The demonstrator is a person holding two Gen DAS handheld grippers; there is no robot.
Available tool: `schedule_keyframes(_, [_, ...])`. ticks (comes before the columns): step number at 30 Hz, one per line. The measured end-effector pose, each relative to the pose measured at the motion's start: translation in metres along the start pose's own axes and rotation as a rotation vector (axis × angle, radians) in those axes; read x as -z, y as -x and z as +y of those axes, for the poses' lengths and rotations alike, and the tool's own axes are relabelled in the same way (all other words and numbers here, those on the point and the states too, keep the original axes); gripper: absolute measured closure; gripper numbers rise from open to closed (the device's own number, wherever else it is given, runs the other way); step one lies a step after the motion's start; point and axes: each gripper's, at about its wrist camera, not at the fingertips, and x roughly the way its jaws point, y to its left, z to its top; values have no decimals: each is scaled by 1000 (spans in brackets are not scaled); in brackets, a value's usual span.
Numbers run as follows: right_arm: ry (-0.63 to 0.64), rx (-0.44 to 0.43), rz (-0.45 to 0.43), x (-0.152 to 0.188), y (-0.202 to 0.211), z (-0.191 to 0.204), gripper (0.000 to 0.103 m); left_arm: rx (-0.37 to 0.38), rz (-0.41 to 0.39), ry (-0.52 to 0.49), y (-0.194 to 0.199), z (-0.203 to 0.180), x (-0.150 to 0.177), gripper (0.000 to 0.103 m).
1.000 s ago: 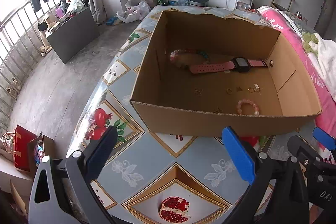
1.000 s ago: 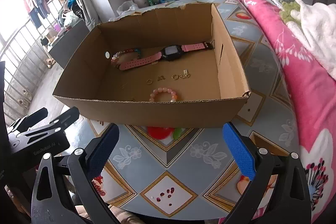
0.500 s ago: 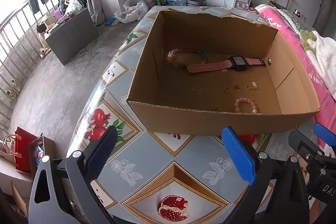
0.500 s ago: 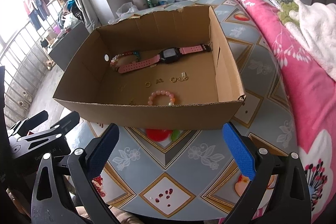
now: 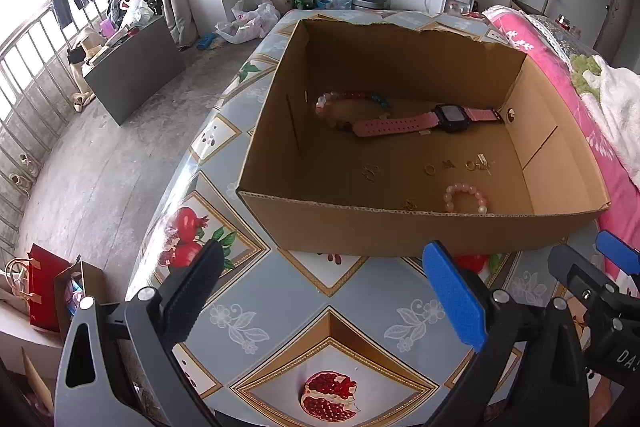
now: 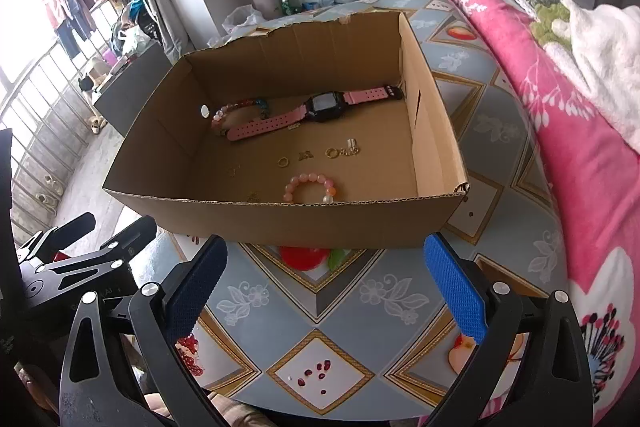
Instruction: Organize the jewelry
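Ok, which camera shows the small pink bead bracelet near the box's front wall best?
The right wrist view: the small pink bead bracelet shows almost whole. In the left wrist view the cardboard box's front wall hides its lower edge.

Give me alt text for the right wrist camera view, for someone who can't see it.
An open cardboard box on a fruit-patterned table holds a pink watch, two beaded bracelets and small gold pieces. The right tongs hang open and empty in front of it, with the left tongs at the lower left.

Both wrist views toward box [image 5: 400, 231]
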Motion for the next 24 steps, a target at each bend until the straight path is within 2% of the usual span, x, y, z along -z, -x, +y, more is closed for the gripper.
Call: schedule_keyframes(24, [-10, -2, 7, 0, 4, -2, 8, 17, 14, -20, -3, 1, 2, 5])
